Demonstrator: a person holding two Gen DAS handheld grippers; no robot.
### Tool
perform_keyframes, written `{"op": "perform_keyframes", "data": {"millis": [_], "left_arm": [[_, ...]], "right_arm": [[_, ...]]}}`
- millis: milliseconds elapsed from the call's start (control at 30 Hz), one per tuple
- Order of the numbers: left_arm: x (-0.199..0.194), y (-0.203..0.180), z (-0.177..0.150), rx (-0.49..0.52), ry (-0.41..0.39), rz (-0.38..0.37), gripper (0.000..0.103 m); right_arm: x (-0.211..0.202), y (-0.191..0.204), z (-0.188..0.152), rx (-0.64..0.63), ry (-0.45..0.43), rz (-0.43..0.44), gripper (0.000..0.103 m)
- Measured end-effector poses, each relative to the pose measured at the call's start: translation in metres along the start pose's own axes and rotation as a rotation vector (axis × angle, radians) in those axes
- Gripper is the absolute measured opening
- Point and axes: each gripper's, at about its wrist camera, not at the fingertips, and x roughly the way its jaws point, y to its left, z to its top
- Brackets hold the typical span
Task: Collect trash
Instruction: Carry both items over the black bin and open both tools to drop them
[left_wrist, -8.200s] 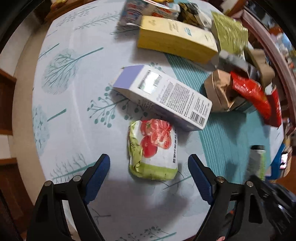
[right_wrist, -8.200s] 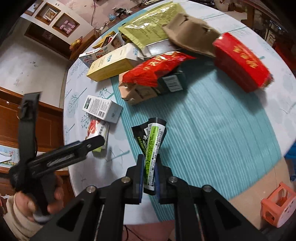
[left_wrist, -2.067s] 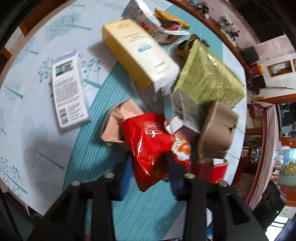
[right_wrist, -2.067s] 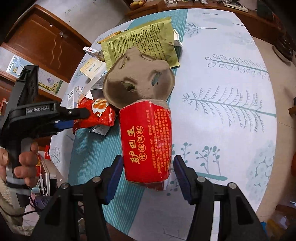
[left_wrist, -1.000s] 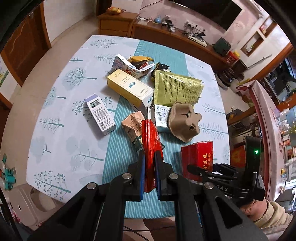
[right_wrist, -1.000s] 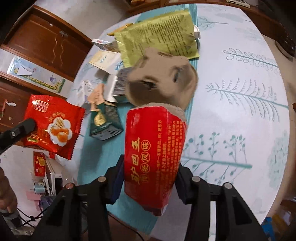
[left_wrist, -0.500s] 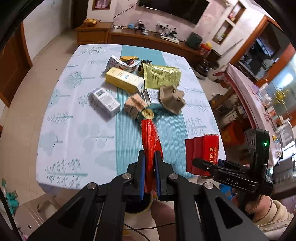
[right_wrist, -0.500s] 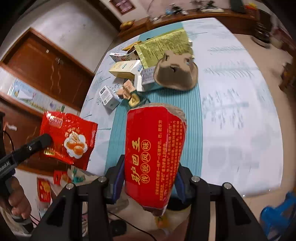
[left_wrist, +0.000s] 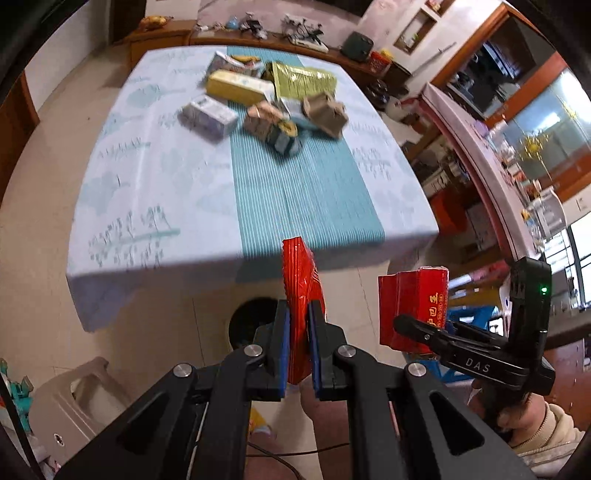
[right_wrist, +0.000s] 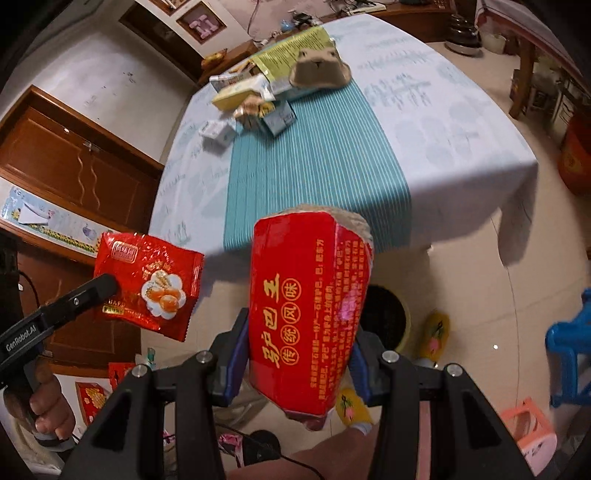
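Note:
My left gripper (left_wrist: 297, 325) is shut on a red snack wrapper (left_wrist: 301, 284), held edge-on in the air off the table's near edge; the wrapper also shows in the right wrist view (right_wrist: 147, 286). My right gripper (right_wrist: 295, 350) is shut on a red carton with gold print (right_wrist: 306, 314), also seen in the left wrist view (left_wrist: 417, 306). A dark round trash bin (left_wrist: 251, 325) stands on the floor below both grippers, partly hidden behind the carton in the right wrist view (right_wrist: 388, 321).
The table (left_wrist: 147, 177) with a teal runner carries several boxes and packets at its far end (left_wrist: 266, 99). A beige plastic stool (left_wrist: 74, 398) stands at lower left. A blue stool (right_wrist: 569, 343) and a pink one (right_wrist: 528, 439) stand at the right.
Both grippers have pulled back from the table with their items, and the table has shrunk in view. The floor bin now shows under them.

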Motion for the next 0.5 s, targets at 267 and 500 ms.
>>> {"op": "perform_keyframes", "data": {"millis": [267, 500], "left_arm": [[0.039, -0.014, -0.031, 0.008, 0.089, 0.026, 0.007], [0.107, -0.025, -0.067, 0.038, 0.190, 0.083, 0.008]], "right_arm": [[0.009, -0.021, -0.042, 0.030, 0.067, -0.039, 0.047], [0.054, -0.057, -0.068, 0.079, 0.157, -0.053, 0.047]]}}
